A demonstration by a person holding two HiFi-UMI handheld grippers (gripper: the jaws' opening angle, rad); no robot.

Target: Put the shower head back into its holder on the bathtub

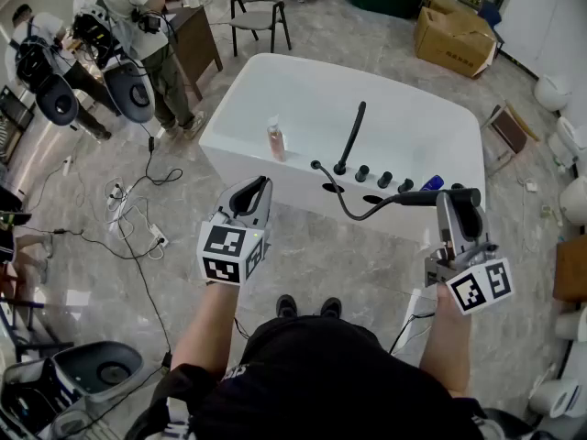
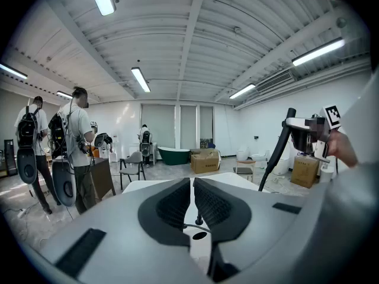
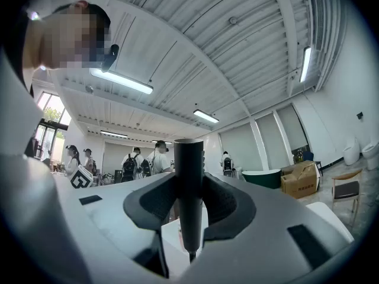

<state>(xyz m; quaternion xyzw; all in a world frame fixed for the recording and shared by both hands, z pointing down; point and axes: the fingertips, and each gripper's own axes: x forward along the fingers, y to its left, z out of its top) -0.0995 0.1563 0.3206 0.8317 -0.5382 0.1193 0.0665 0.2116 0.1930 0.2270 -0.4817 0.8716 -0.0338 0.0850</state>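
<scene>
Dark-clothed torso and two bare forearms of the person are recorded at the near edge of the head view, over a grey marbled tile floor [image 1: 303, 246].

- Left gripper [image 1: 259, 186] [image 2: 192, 185]: held at the near left of the tub; ribbed dark pads are pressed together with nothing between them.
- Right gripper [image 1: 463, 200] [image 3: 189, 185]: pinching the shower head about midway along its handle.
- Slim matte-black cylindrical stick-type shower head [image 1: 440, 197] [image 3: 188, 170]: plain and straight, with a flat-cut end. It is carried roughly level in the air at the near right of the bathtub, apart from the deck.
- Dark flexible hose [image 1: 353, 211]: sagging from the handle's left end back to a fitting on the deck.
- White freestanding bathtub with rounded corners [image 1: 266, 62]: on its near deck are seen a tall black spout [image 1: 353, 136], a row of black round knobs [image 1: 384, 180] and two dark oval openings [image 1: 333, 188].
- Pink translucent bottle [image 1: 275, 138]: upright on the near left rim.
- Grey chair [image 1: 261, 12] and brown cardboard box [image 1: 454, 39]: on the far side.
- Standing persons with backpacks [image 1: 138, 26]: far left.
</scene>
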